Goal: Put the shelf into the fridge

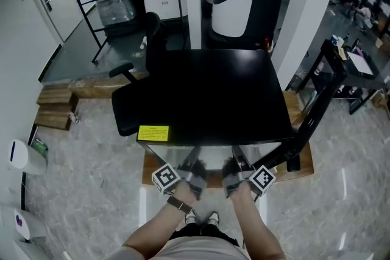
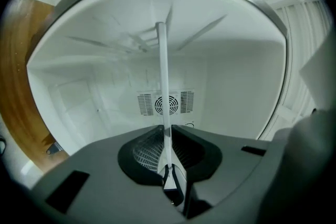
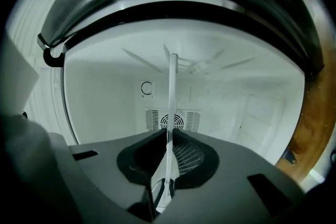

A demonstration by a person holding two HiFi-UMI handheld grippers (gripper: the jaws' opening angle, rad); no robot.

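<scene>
- Jaws of the left gripper [image 2: 169, 178] and the right gripper [image 3: 166, 183] are both clenched on the near edge of the shelf [image 2: 162, 81], a thin pale plate seen edge-on
- The shelf reaches into the open fridge [image 1: 213, 88], toward the fan vent [image 2: 166, 104] on its back wall
- It looks stiff, light and probably slick and breakable; two spaced holds on the front rim suit it

The shelf [image 2: 163, 92] was a thin, pale panel seen edge-on. Its near edge was clamped in the left tongs [image 2: 170, 186] and the right tongs [image 3: 163, 191], and it reached into the fridge [image 1: 213, 88]. The fridge was black-topped and open, with a white interior and a vent grille [image 2: 166, 104] on the back wall.
</scene>
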